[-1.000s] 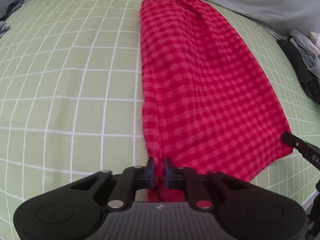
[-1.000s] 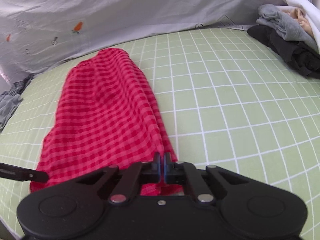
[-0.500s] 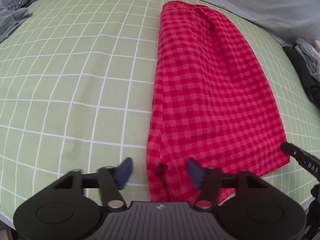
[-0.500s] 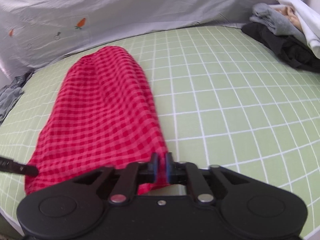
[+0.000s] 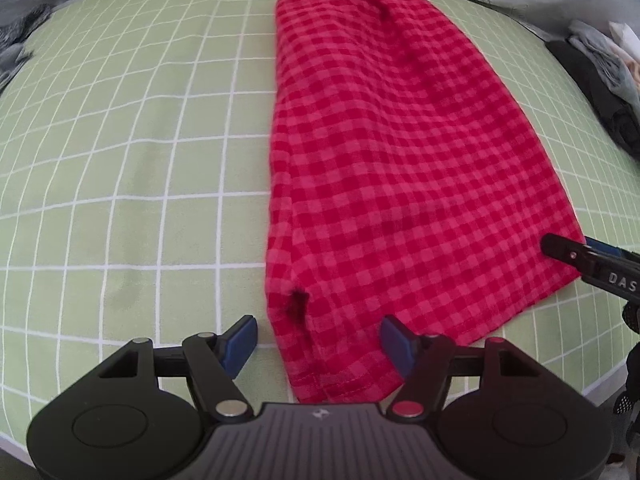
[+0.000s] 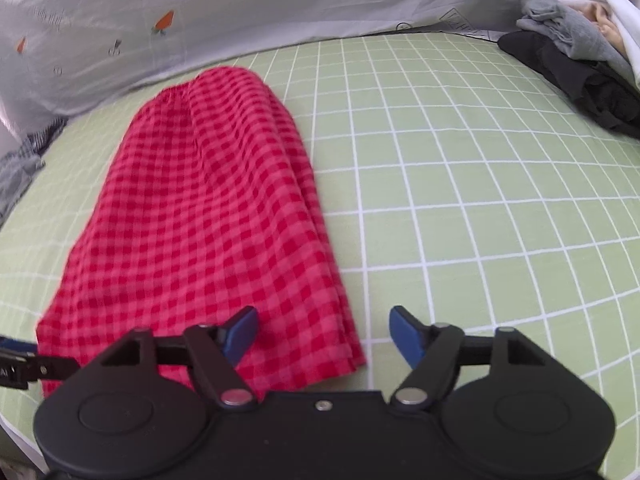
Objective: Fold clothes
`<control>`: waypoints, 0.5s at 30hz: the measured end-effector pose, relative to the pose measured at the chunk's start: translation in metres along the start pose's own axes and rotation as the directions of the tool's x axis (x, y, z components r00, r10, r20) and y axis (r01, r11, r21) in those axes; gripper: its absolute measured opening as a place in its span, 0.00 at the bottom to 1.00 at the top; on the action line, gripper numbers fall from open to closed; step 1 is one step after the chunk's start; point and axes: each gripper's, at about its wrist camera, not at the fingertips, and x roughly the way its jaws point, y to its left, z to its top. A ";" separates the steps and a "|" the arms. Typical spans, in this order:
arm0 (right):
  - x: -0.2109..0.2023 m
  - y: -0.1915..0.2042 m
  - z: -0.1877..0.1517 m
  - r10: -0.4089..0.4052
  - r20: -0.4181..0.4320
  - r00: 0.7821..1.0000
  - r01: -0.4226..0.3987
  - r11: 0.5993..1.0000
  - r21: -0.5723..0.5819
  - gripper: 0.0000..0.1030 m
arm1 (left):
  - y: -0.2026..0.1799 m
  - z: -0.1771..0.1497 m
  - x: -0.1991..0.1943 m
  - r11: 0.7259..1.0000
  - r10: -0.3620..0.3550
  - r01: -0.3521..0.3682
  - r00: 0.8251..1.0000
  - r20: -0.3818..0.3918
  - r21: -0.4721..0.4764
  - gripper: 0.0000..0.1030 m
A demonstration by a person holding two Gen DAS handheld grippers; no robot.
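A red checked garment [image 5: 400, 168] lies flat, folded lengthwise, on the green grid sheet [image 5: 120, 160]; it also shows in the right wrist view [image 6: 200, 220]. My left gripper [image 5: 318, 340] is open, its blue pads either side of the garment's near left corner, holding nothing. My right gripper [image 6: 322, 330] is open over the near right corner, also empty. The tip of the right gripper [image 5: 592, 260] shows at the garment's right corner in the left wrist view, and the tip of the left gripper [image 6: 24, 364] at the left edge of the right wrist view.
A pile of black, grey and white clothes [image 6: 580, 60] lies at the far right, also in the left wrist view [image 5: 608, 80]. Grey clothing [image 6: 20, 168] lies at the far left. A pale printed sheet [image 6: 200, 12] rises behind the bed.
Both grippers have opened and let go of the garment's near corners, the left first, then the right. The garment now rests flat on the sheet.
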 end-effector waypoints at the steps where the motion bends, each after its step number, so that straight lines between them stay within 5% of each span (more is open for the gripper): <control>1: 0.000 0.002 -0.002 -0.022 -0.005 1.000 0.022 1.000 -0.008 0.76 | -0.002 -0.001 0.000 1.000 0.007 -0.007 1.000 0.002 0.015 0.64; 4: 0.001 0.007 -0.010 -0.086 -0.020 0.996 0.085 0.996 -0.024 0.87 | -0.004 -0.002 -0.001 0.999 0.012 -0.012 1.000 0.007 0.041 0.60; 8: 0.000 0.007 -0.017 -0.058 -0.021 0.998 0.057 0.998 -0.013 0.98 | -0.004 -0.004 -0.001 0.999 0.009 -0.010 1.000 0.013 0.051 0.60; 15: 0.000 0.010 -0.021 -0.069 0.010 0.998 0.069 0.997 -0.032 1.00 | -0.009 -0.007 0.004 0.997 -0.022 0.021 1.000 0.009 0.073 0.83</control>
